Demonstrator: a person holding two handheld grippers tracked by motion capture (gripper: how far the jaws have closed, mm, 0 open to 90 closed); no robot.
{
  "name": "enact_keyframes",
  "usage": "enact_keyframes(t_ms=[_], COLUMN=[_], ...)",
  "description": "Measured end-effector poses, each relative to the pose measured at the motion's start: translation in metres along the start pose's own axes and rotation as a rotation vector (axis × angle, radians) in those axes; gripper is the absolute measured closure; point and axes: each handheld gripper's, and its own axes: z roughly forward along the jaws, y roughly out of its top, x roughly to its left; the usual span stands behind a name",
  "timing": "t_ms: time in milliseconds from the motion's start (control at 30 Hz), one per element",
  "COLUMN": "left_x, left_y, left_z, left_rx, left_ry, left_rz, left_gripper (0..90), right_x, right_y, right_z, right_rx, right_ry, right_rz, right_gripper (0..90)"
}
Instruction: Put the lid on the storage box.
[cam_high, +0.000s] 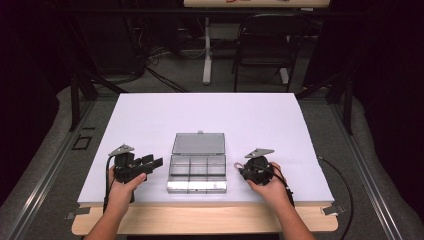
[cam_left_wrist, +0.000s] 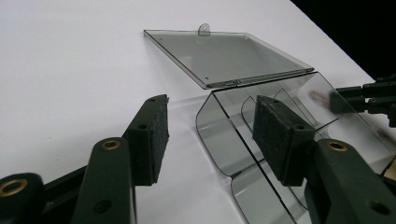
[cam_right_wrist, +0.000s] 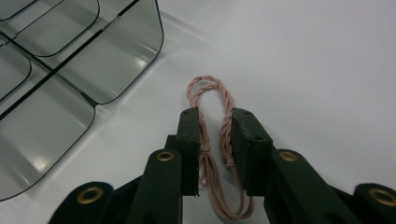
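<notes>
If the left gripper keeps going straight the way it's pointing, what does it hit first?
Probably the clear compartment box: the left gripper points at its near side wall, jaws open on either side of that edge. How far apart they are is hard to judge.

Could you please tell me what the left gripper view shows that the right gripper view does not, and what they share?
The left gripper view alone shows the clear plastic compartment box's open hinged lid lying flat with its small tab, and the left gripper, jaws wide apart.

The right gripper view alone shows the right gripper closed on a pink twisted cord loop lying on the table.

Both show the box's curved grey compartments and the white tabletop.
</notes>
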Motion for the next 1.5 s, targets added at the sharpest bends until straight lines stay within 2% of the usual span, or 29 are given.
enact_keyframes(t_ms=[267, 500, 867, 1300, 1500], left_x=[0.001, 0.002, 0.002, 0.002, 0.002], left_y=[0.0, 0.0, 0.0, 0.001, 0.001], left_z=[0.0, -0.001, -0.001, -0.001, -0.002], left_rx=[0.001, 0.005, 0.001, 0.003, -0.001], left_ry=[0.002, 0.003, 0.004, 0.004, 0.006], left_rz=[0.002, 0.0, -0.001, 0.005, 0.004], left_gripper=[45.8, 45.9, 45.8, 45.9, 45.9], right_x=[0.002, 0.003, 0.004, -0.002, -0.003], right_y=[0.001, 0.002, 0.003, 0.008, 0.011], right_z=[0.0, -0.001, -0.003, -0.016, -0.021], right_rx=[0.01, 0.015, -0.006, -0.069, -0.081], right_ry=[0.012, 0.025, 0.06, 0.061, 0.06], right_rz=[-0.004, 0.0, 0.016, 0.042, 0.044], right_gripper=[83.4, 86.7, 87.5, 88.4, 88.5])
